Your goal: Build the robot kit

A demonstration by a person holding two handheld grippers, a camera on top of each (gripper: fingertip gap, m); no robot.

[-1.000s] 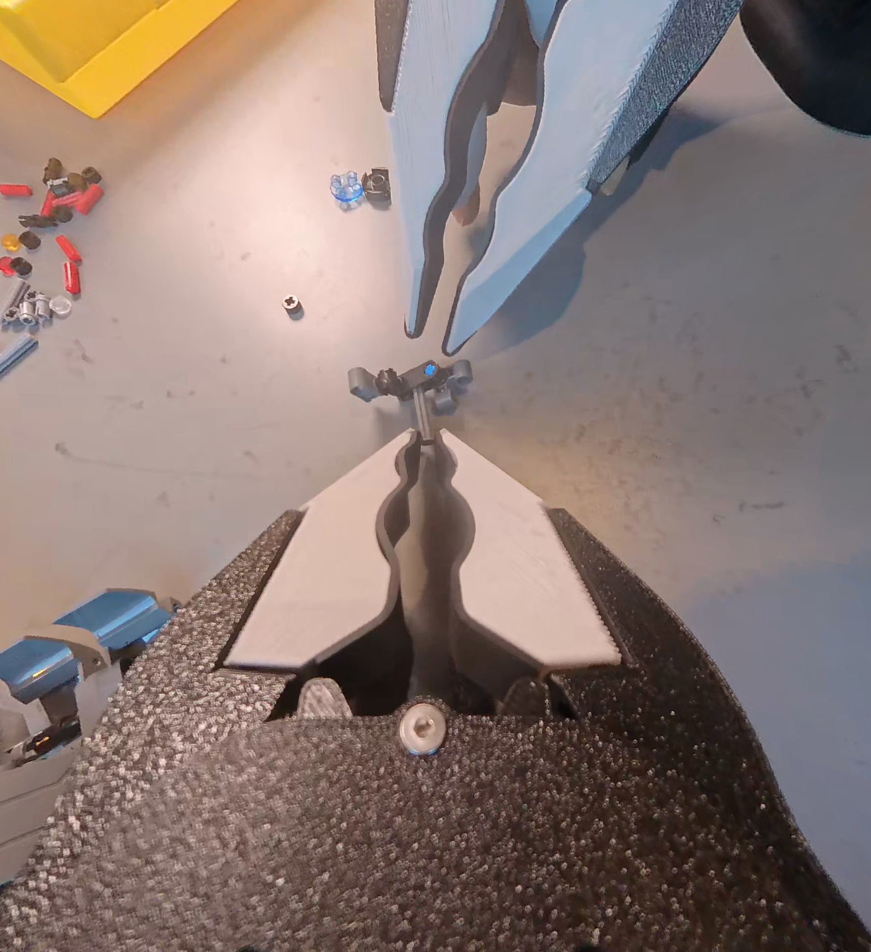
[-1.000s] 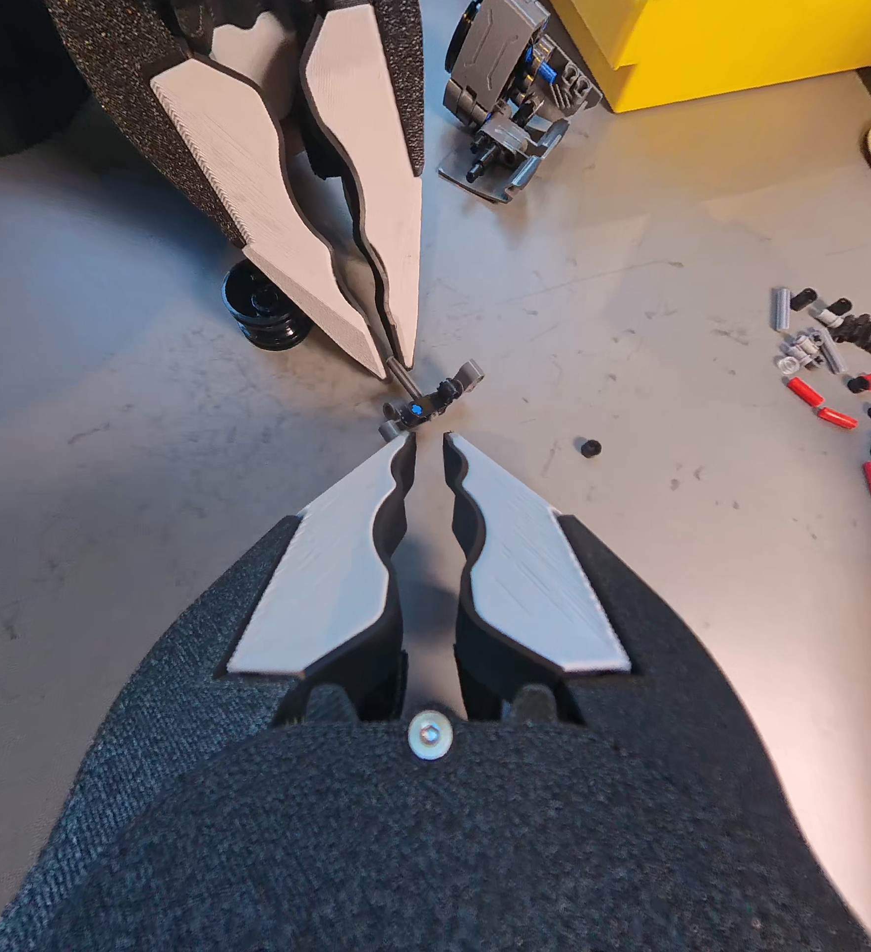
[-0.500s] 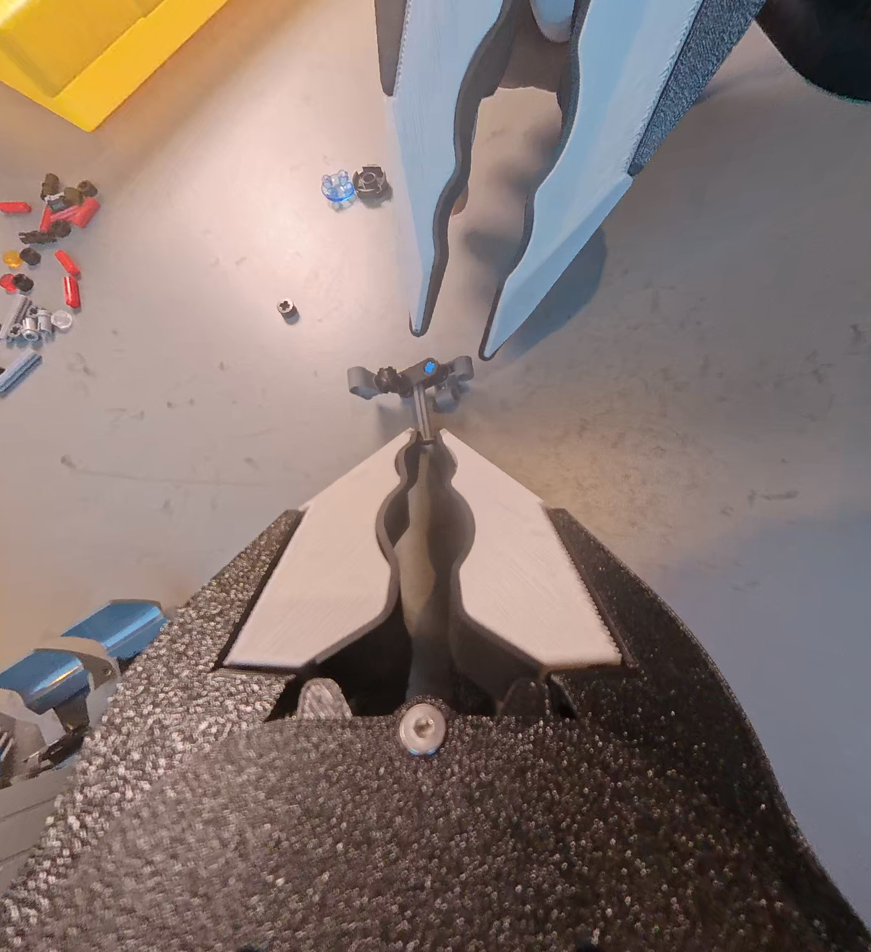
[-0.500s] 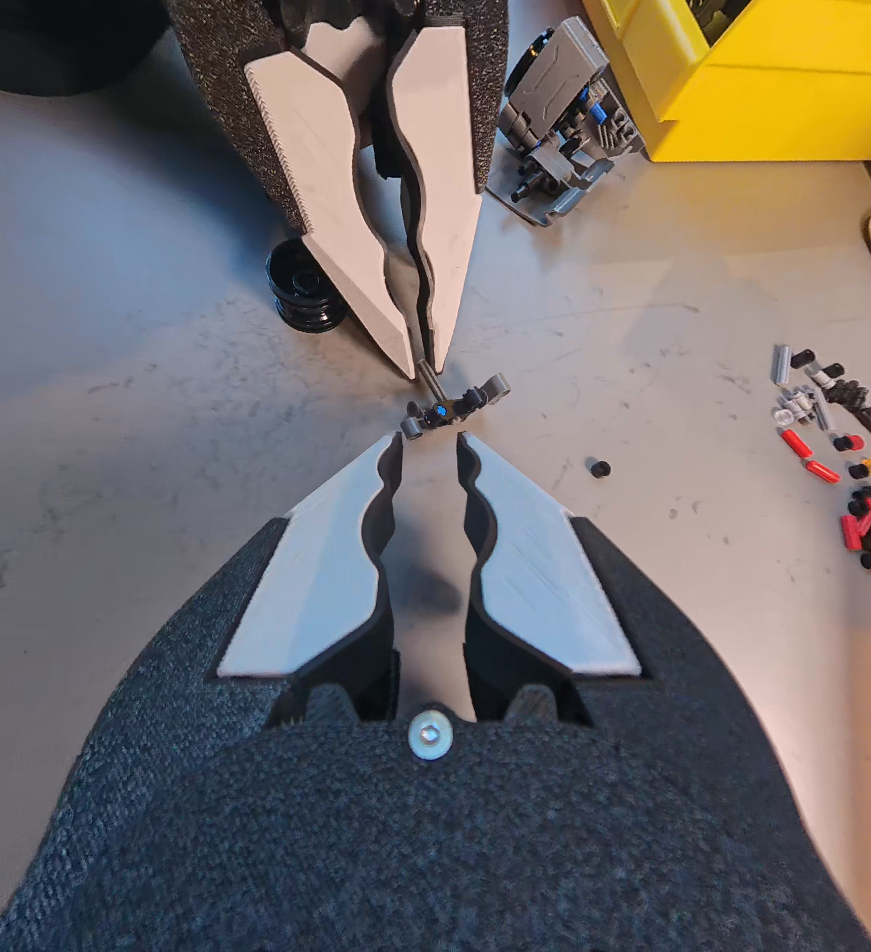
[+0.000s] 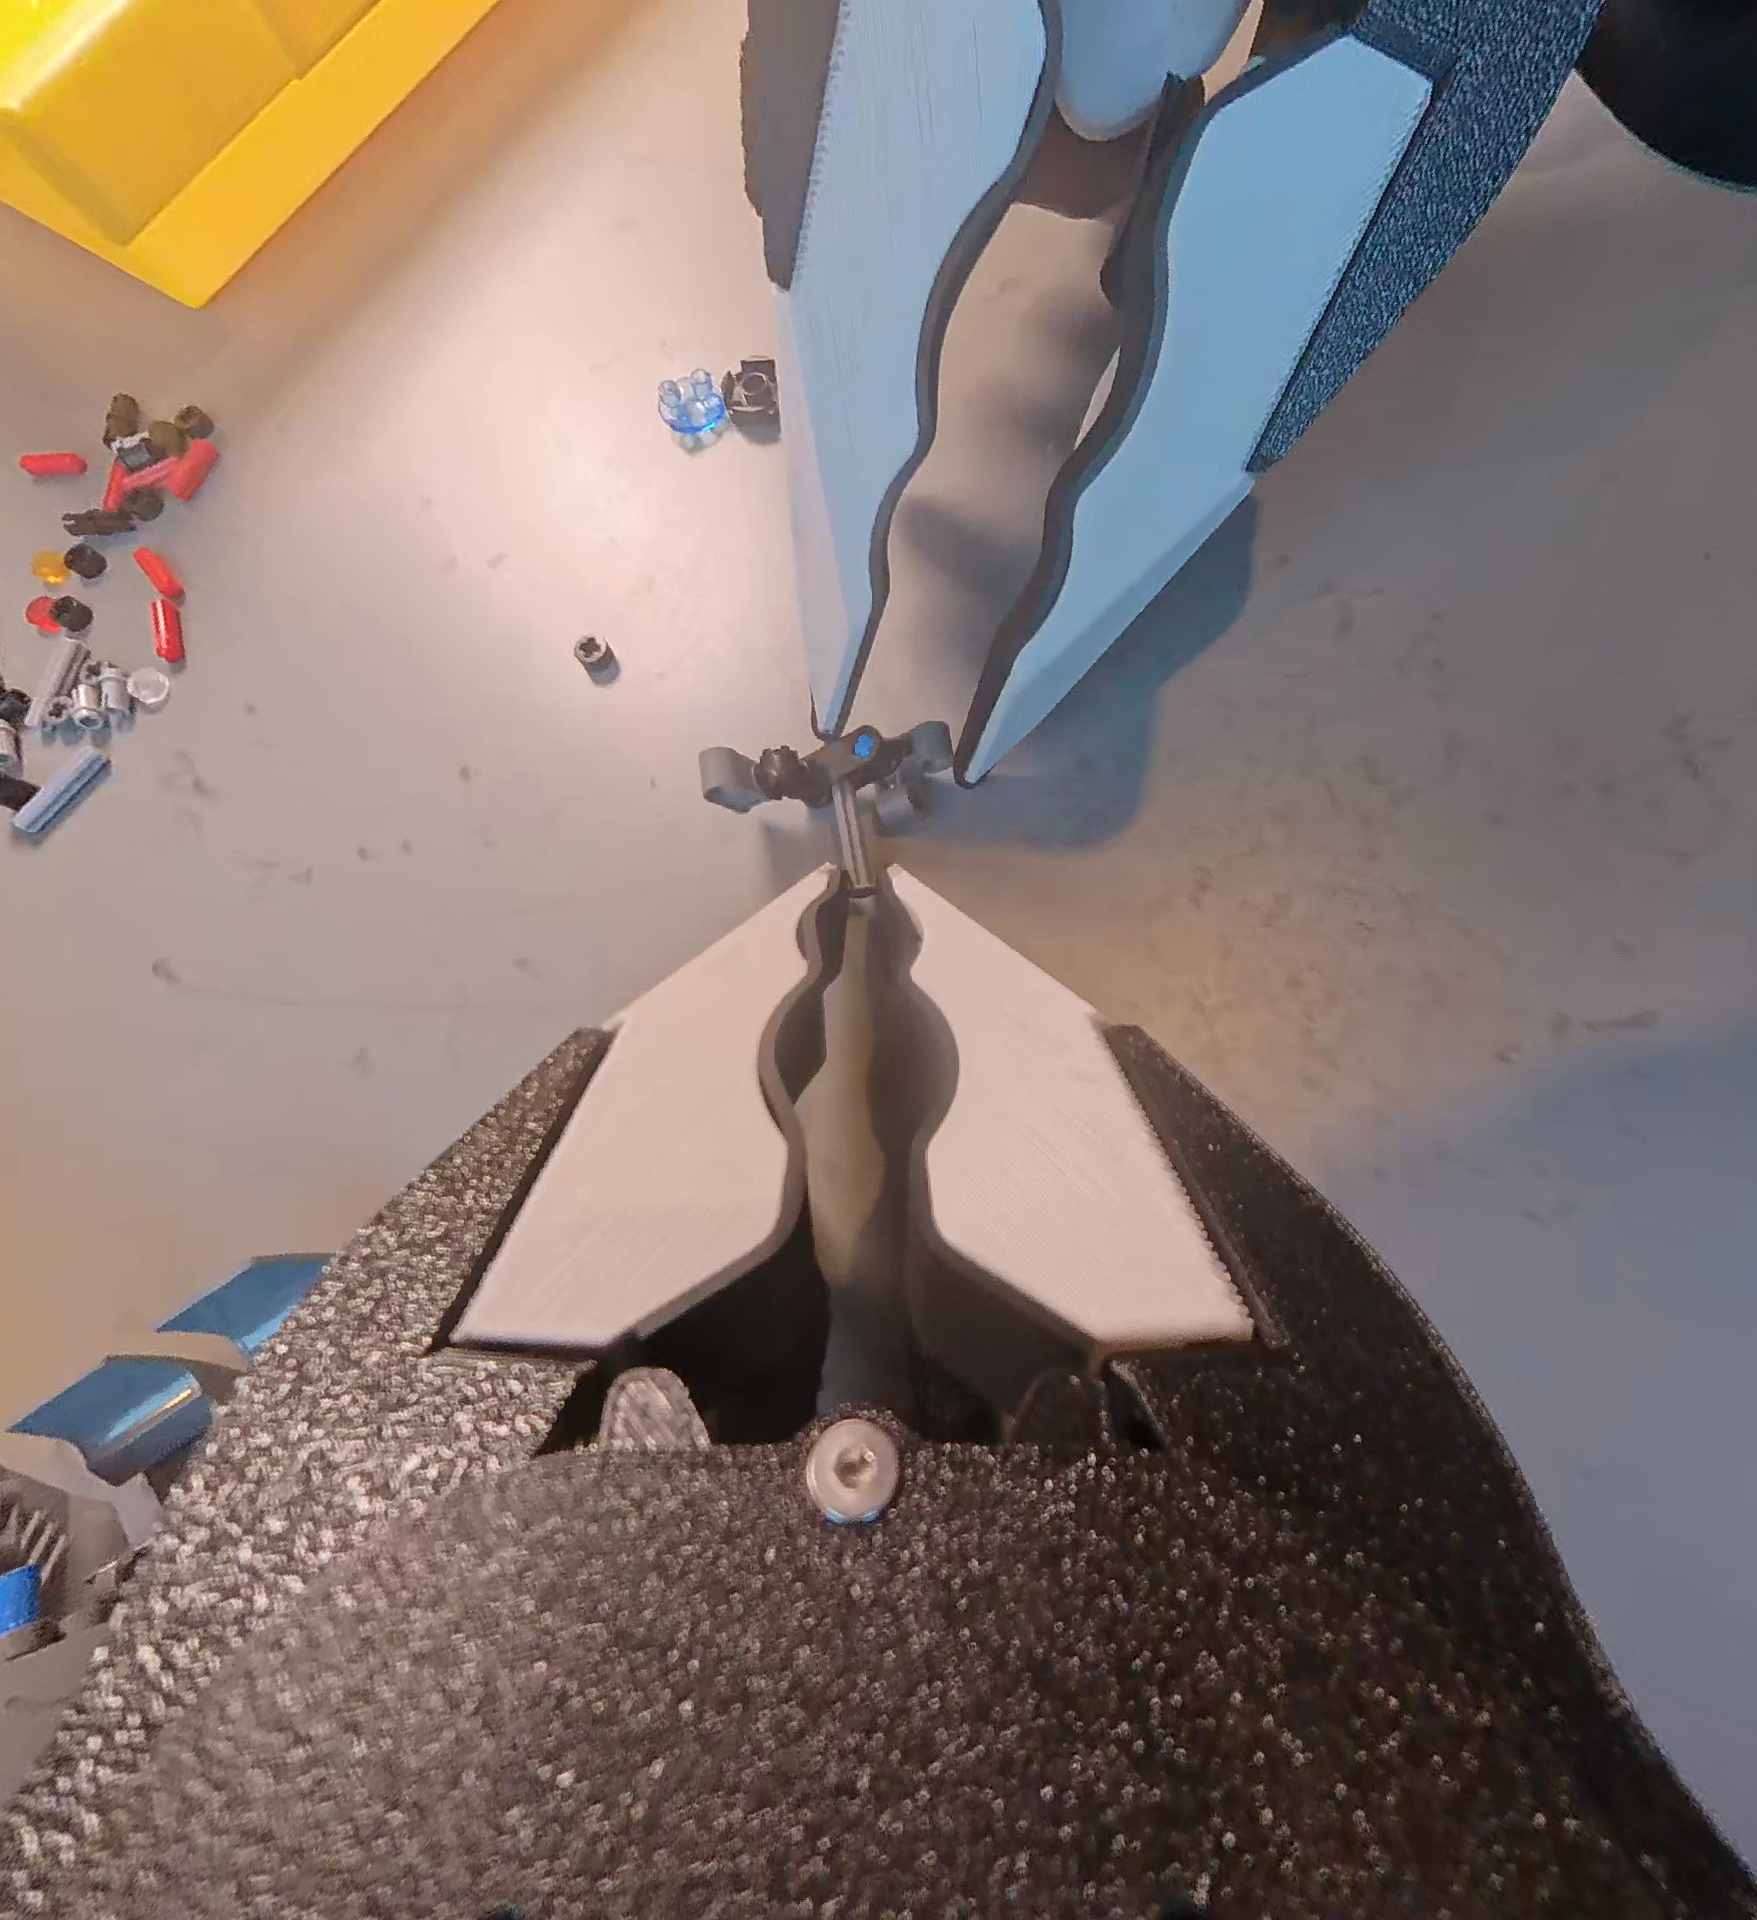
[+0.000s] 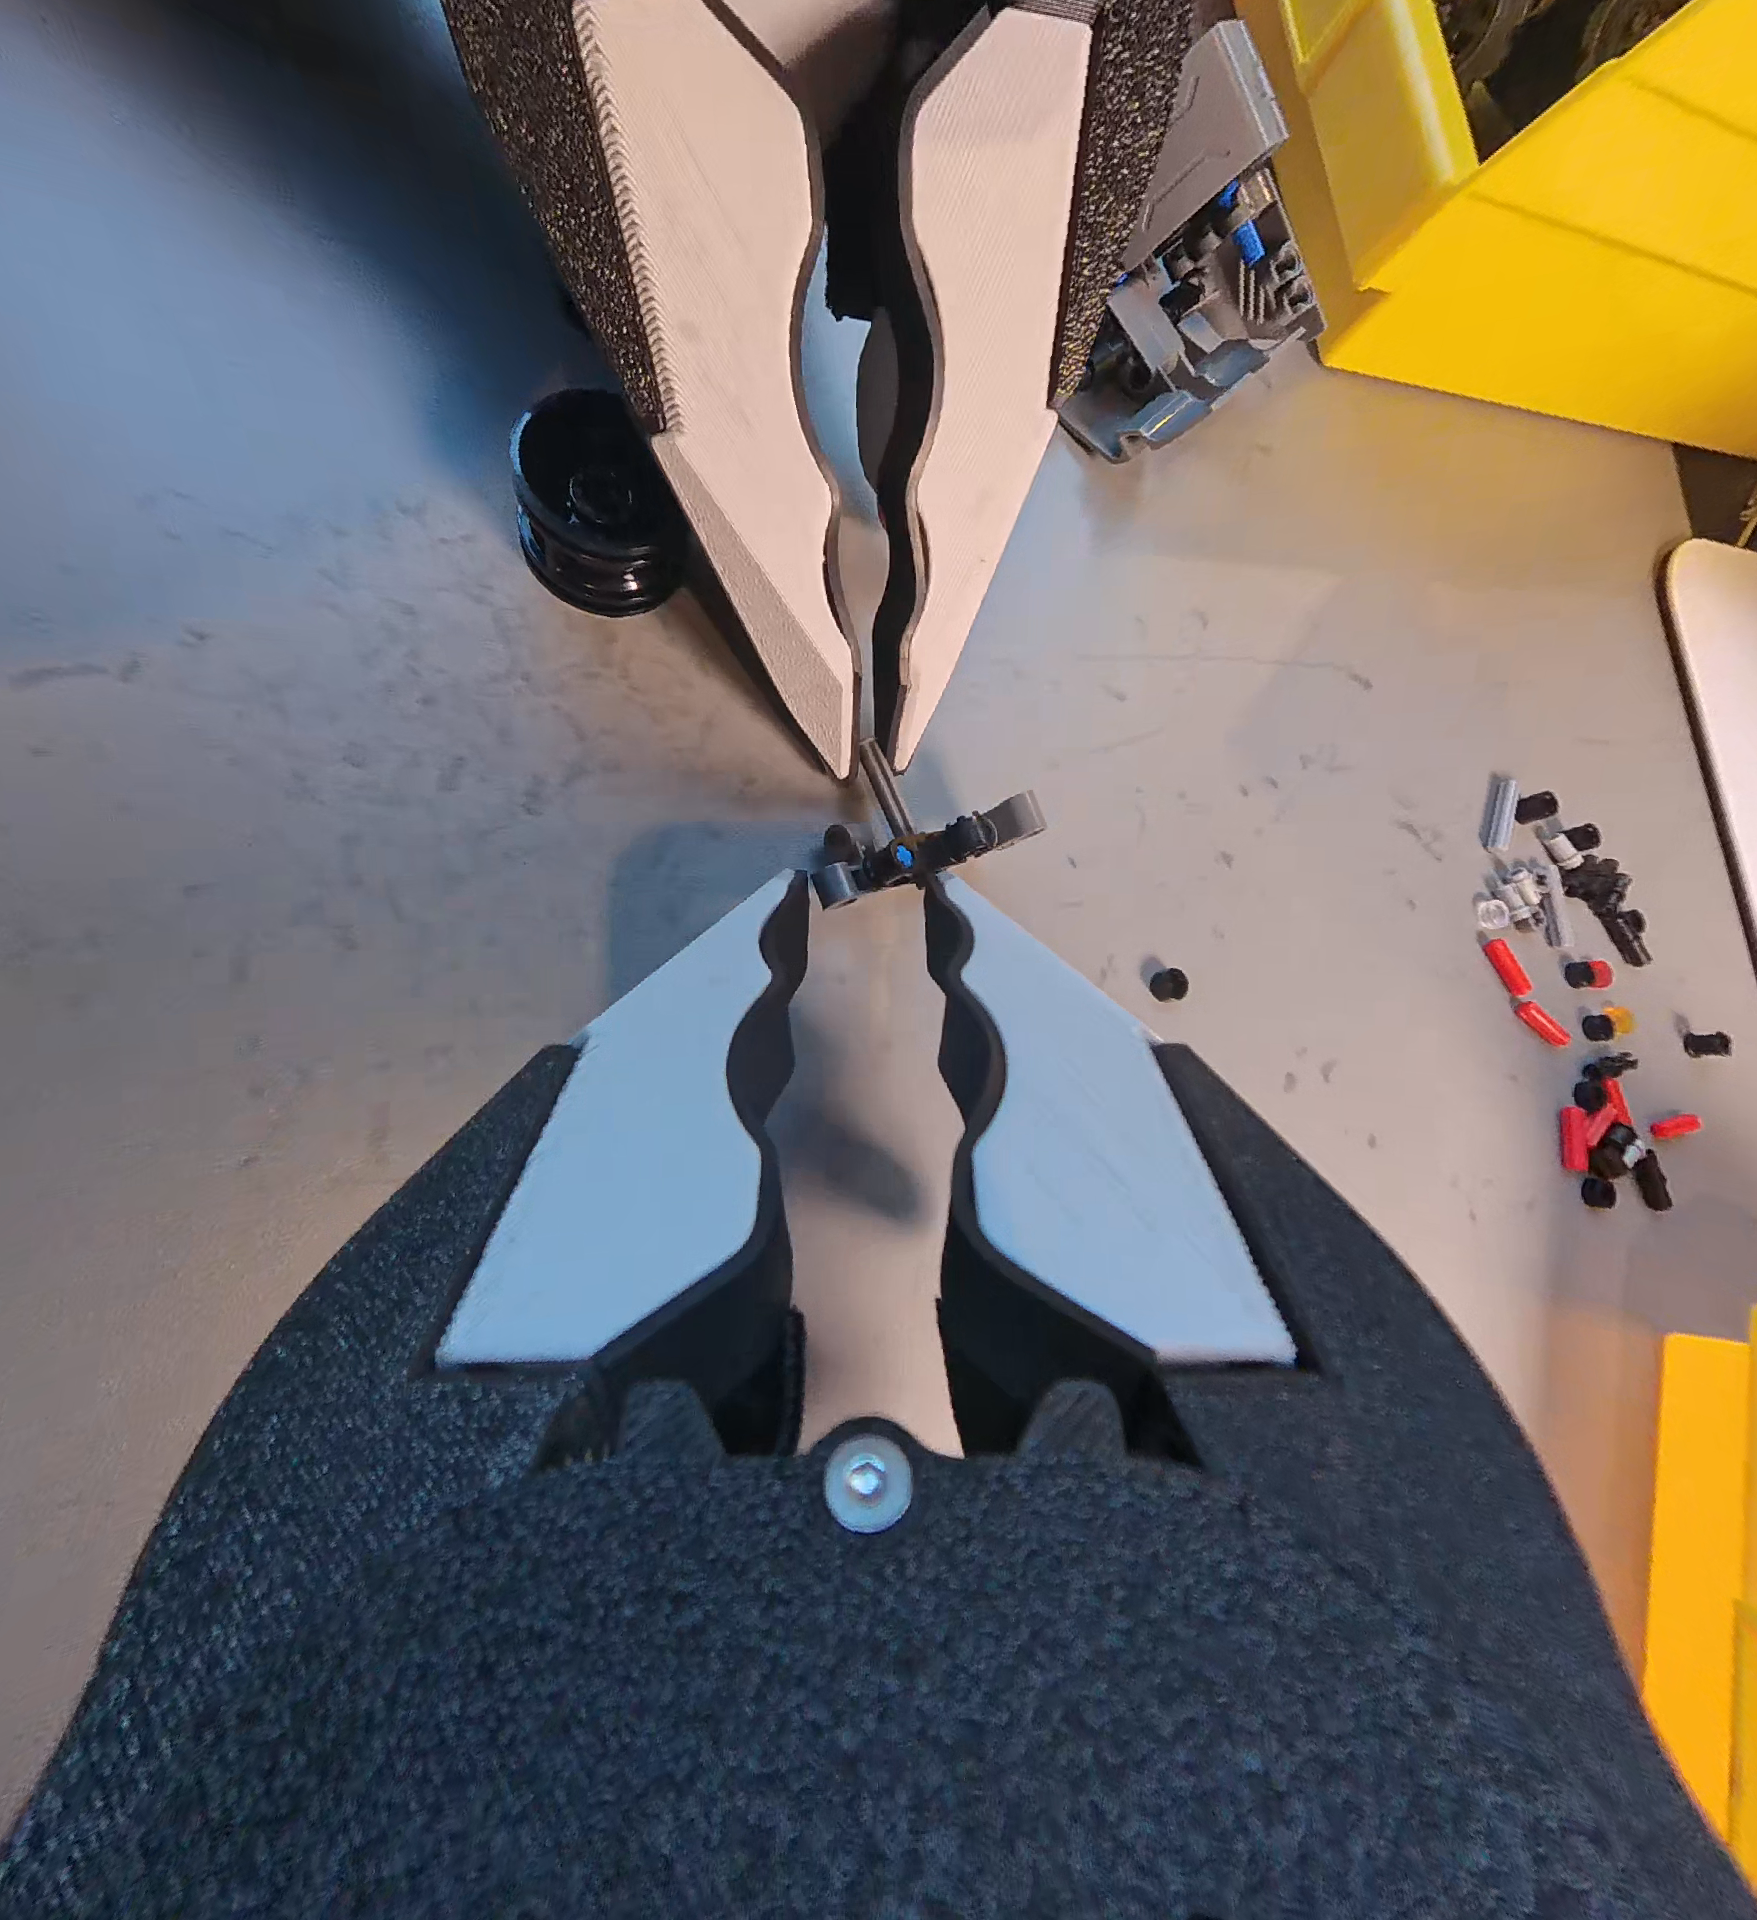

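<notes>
A small grey-and-black toy-brick assembly (image 5: 832, 774) with a blue pin and a thin dark axle sits on the grey table. My left gripper (image 5: 858, 883) is shut on the axle's end. It also shows in the right wrist view (image 6: 872, 764), coming from the top. My right gripper (image 6: 866, 883) is open, its fingertips on either side of the assembly's crossbar (image 6: 900, 857). In the left wrist view the right gripper (image 5: 895, 748) comes from above, its tips straddling the crossbar.
A scatter of small red, black and grey pieces (image 5: 74, 623) lies left; it also shows in the right wrist view (image 6: 1580, 987). A yellow bin (image 6: 1580, 187), a grey-blue model (image 6: 1206, 312), a black wheel (image 6: 593, 520), a blue round stud (image 5: 692, 405) and a loose black bush (image 5: 595, 655) lie around. My two grippers' fingertips are within a few centimetres of each other. Between my right fingertips and the loose black bush (image 5: 595, 655) there is roughly 6 cm. Look for it in the right wrist view (image 6: 1165, 980) too.
The right gripper has opened wider and moved in, so its tips now flank the assembly's crossbar. The left gripper keeps hold of the axle in the same place.
</notes>
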